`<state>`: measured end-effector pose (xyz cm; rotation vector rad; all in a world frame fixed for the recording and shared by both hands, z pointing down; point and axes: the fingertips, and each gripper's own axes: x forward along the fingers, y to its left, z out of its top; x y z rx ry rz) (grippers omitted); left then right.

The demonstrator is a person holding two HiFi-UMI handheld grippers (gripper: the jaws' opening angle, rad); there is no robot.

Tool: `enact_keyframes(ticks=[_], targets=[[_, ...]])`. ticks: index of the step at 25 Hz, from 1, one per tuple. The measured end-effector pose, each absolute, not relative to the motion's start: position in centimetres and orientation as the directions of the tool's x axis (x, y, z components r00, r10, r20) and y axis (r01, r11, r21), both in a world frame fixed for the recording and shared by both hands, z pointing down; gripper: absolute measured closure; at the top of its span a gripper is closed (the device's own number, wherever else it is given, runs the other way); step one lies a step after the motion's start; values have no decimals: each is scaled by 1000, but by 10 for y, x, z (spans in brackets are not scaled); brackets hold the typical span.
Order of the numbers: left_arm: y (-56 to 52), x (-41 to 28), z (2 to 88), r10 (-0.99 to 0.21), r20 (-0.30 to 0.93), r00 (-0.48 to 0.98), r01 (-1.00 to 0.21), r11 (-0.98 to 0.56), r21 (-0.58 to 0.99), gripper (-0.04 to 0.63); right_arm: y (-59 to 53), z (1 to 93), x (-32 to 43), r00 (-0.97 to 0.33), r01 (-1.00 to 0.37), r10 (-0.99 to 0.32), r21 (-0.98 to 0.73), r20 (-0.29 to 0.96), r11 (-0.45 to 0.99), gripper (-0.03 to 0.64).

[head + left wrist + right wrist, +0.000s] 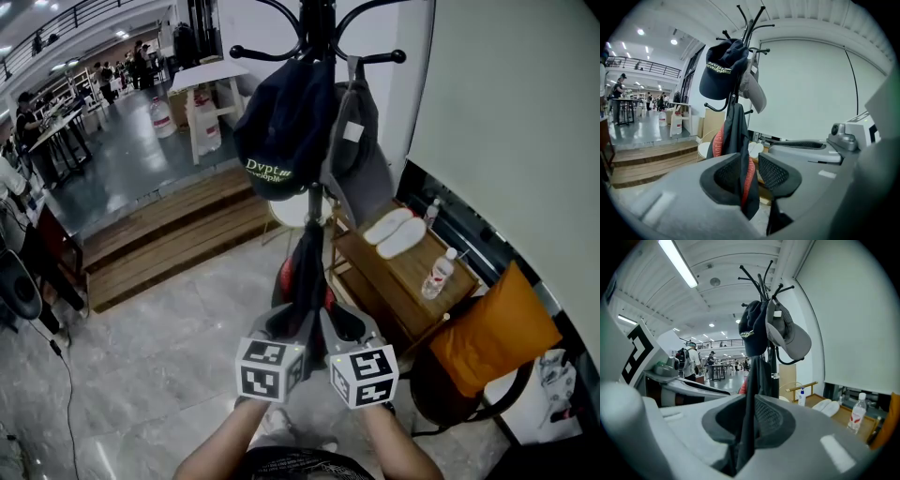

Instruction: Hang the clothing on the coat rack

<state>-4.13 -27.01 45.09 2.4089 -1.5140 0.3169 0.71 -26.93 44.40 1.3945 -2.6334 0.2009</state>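
A black coat rack [319, 28] rises straight ahead, with a navy cap [277, 131] and a grey cap [361, 141] on its hooks. A black garment with red trim [305, 272] hangs stretched from the rack's lower part down to both grippers. My left gripper [291, 323] and right gripper [339, 323] sit side by side below the pole, each shut on the cloth. In the left gripper view the garment [733, 131] runs between the pads of the left gripper [750, 164]. In the right gripper view a dark strip of the garment [759, 376] is pinched in the right gripper [751, 413].
A low wooden bench [412, 272] right of the rack carries white slippers [394, 232] and a water bottle [439, 274]. A chair with an orange cushion [492, 328] stands at the near right. Wooden steps [178, 234] lie to the left, and a white wall [516, 112] to the right.
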Motion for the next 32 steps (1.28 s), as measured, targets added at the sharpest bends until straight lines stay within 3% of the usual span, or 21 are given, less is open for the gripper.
enact_keyframes(ticks=[3,6,8,32], targets=[[-259,-39,451,-849,324,417,-909,-399,123,482,-257,443,8,-571,-818,-798,-49,195,573,568],[-247,-37,451,-855,319,408,-913,-390,122,573,-247,442,10,-584,-809,-789,-54,190,585,592],[-240,-34,451,-858,317,405,-914,-388,117,589,-240,441,11,-593,-803,-783,-59,187,594,603],[-216,-29,451,-875,308,375,-927,-357,114,589,-213,442,8,-638,-767,-749,-55,181,640,604]])
